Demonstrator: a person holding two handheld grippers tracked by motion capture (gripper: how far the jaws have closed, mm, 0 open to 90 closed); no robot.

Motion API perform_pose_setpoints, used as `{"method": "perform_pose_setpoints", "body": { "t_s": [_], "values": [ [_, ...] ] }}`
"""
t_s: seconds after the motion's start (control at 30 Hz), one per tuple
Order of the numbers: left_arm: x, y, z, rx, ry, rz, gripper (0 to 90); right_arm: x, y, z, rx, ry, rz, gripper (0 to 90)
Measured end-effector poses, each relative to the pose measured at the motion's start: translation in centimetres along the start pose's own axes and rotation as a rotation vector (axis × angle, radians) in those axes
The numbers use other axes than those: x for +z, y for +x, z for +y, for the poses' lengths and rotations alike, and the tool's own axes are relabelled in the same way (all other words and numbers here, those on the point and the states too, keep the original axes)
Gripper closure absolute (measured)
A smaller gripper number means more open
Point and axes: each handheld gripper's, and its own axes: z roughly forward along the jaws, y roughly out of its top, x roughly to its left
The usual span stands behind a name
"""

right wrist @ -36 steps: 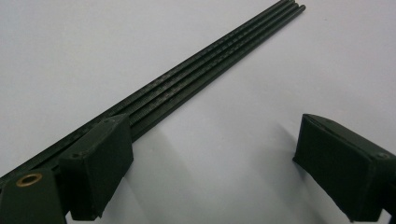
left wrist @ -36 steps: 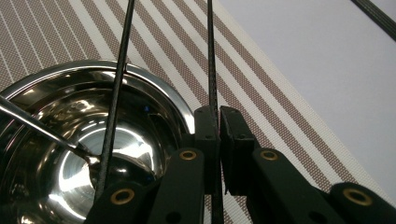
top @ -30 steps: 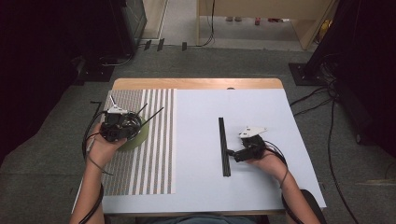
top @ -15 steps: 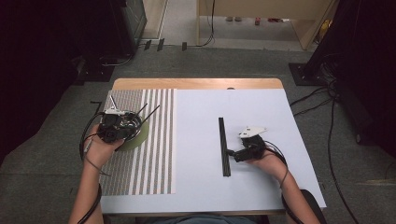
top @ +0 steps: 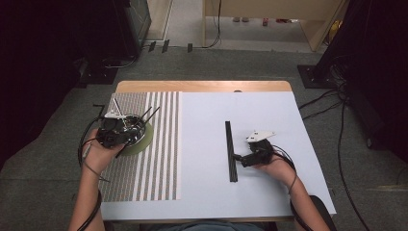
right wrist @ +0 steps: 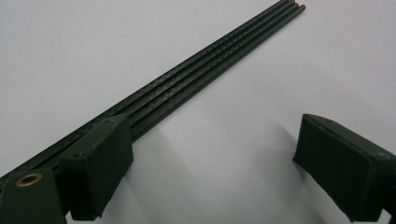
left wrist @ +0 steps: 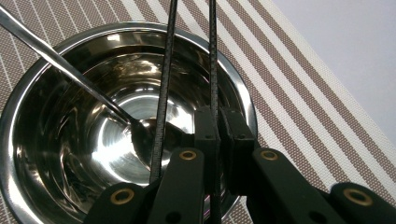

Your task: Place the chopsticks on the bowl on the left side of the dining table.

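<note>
The left gripper [top: 126,129] hangs over a steel bowl [left wrist: 56,154] that stands on a brown-and-white striped mat [top: 159,159] at the left end of the table [top: 269,192]. Its jaws are pressed together on a pair of thin black chopsticks [left wrist: 212,56]. In the left gripper view one stick runs straight up from between the pads, and the second [left wrist: 163,93] lies just beside it, slanting a little and crossing above the bowl's hollow. Both sticks are slim, matte black and faintly ribbed along their length. The bowl is round, polished and mirror-bright, with a rolled rim. A long metal spoon [left wrist: 70,74] leans in it, with its head down in the bottom and its handle rising over the far-left rim. In the high view, a green disc [top: 144,142] peeks out from under the bowl.

Well apart, on the bare white sheet to the right, lies a neat bundle of more black chopsticks [top: 231,151], set side by side in a long straight row. The right gripper [top: 240,160] rests low on the table right next to this bundle with its jaws spread wide. In the right gripper view one pad [right wrist: 100,163] sits against the edge of the row, while the other stands clear over the white surface, with nothing clamped between them.
</note>
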Motion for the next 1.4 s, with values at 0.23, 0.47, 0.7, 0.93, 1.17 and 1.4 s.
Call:
{"method": "perform_pose_setpoints", "body": {
  "t_s": [0.23, 0.47, 0.7, 0.93, 1.17, 1.4],
  "values": [
    [-0.3, 0.5, -0.2, 0.001, 0.007, 0.008, 87.2, 0.0, 0.0, 0.0, -0.001, 0.000, 0.000, 10.9],
    [-0.6, 0.9, -0.4, -0.011, 0.012, 0.006, 86.9, 0.0, 0.0, 0.0, -0.001, 0.000, 0.000, 10.9],
    [-0.8, 1.2, -0.6, -0.019, 0.012, 0.008, 86.8, 0.0, 0.0, 0.0, 0.000, 0.000, 0.000, 10.9],
    [-0.8, 1.3, -0.6, -0.016, 0.014, 0.018, 86.3, 0.0, 0.0, 0.0, 0.000, 0.000, 0.000, 10.9],
    [-1.3, 0.9, -0.3, -0.006, -0.010, 0.005, 77.5, 0.0, 0.0, 0.0, 0.000, 0.000, 0.000, 10.9],
    [-1.7, 0.9, 0.0, -0.013, -0.063, 0.059, 64.0, 0.0, 0.0, 0.0, 0.000, 0.000, 0.000, 10.9]
  ]
}}
